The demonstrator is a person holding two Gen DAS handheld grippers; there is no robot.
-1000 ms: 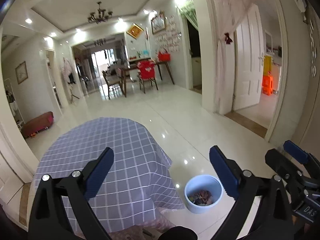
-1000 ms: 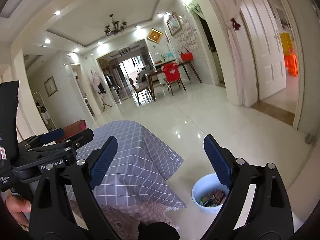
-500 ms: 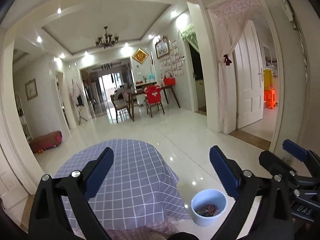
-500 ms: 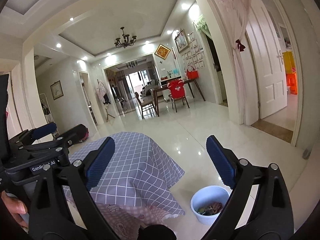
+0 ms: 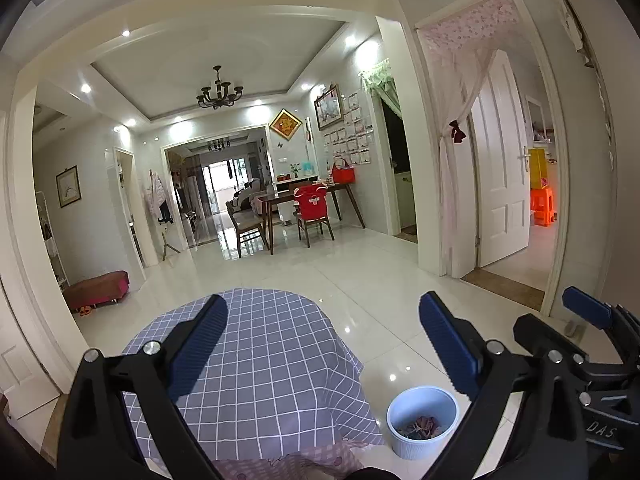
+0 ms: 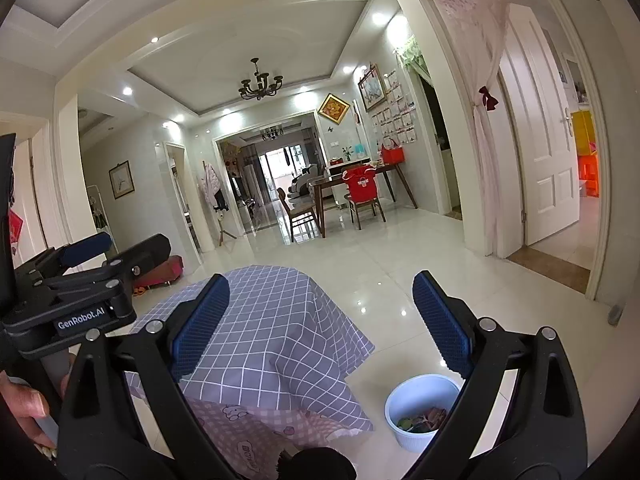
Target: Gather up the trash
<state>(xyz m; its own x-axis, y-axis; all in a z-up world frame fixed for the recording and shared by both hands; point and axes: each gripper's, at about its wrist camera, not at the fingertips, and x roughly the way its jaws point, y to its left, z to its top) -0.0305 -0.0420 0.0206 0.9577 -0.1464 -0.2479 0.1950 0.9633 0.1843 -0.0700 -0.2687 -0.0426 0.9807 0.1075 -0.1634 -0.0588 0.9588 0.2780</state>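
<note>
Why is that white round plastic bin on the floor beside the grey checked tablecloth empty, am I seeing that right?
Not quite. The white round plastic bin does stand on the floor beside the grey checked tablecloth, but it is not empty: the right wrist view shows scraps of trash inside.

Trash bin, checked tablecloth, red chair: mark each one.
Trash bin (image 5: 400,406): left wrist view, inner wall.
Checked tablecloth (image 6: 280,320): right wrist view, top surface.
Red chair (image 5: 313,204): left wrist view, backrest cover.
</note>
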